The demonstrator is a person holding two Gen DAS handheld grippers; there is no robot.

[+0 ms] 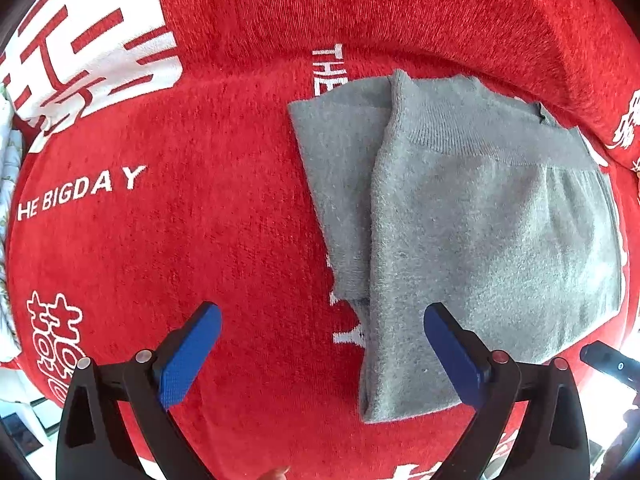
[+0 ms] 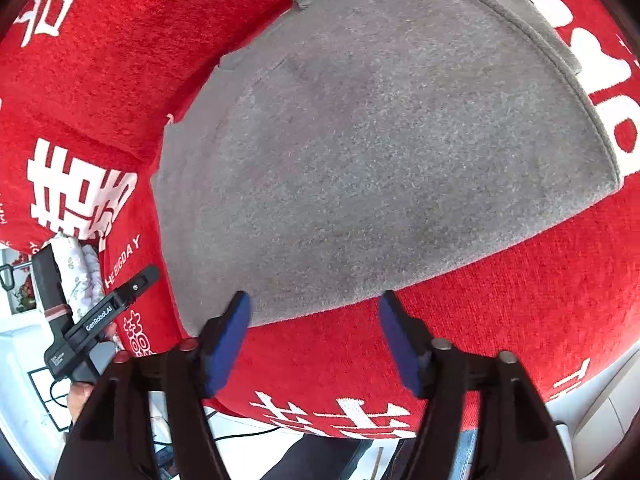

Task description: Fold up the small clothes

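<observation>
A: Where is the small grey knitted garment (image 1: 472, 216) sitting?

B: It is lying flat, folded, on the red plush cloth with white lettering (image 1: 208, 248). In the left wrist view it is filling the right half of the frame, with its ribbed band (image 1: 472, 128) running across the upper right and a narrower grey layer (image 1: 336, 184) showing from under its left edge. In the right wrist view the same garment (image 2: 372, 152) is taking up the centre and top of the frame.

A: Is either tool gripping it?

B: No. The left hand-held gripper (image 1: 322, 354) is hanging wide open over the lower part of its frame; its right blue pad (image 1: 452, 360) is showing in front of the garment's lower edge and its left blue pad (image 1: 192, 356) in front of bare red cloth, with nothing pinched between them. The right hand-held gripper (image 2: 314, 340) is also standing open, the garment's near hem lying just beyond its blue pads (image 2: 228, 344), nothing between them.

A: And around that?

B: White words reading "HE BIGDAY" (image 1: 80, 194) are showing at centre left of the left wrist view. At lower left of the right wrist view the other black tool (image 2: 96, 316) is appearing, with the cloth's edge and a pale floor (image 2: 24, 360) below.
</observation>
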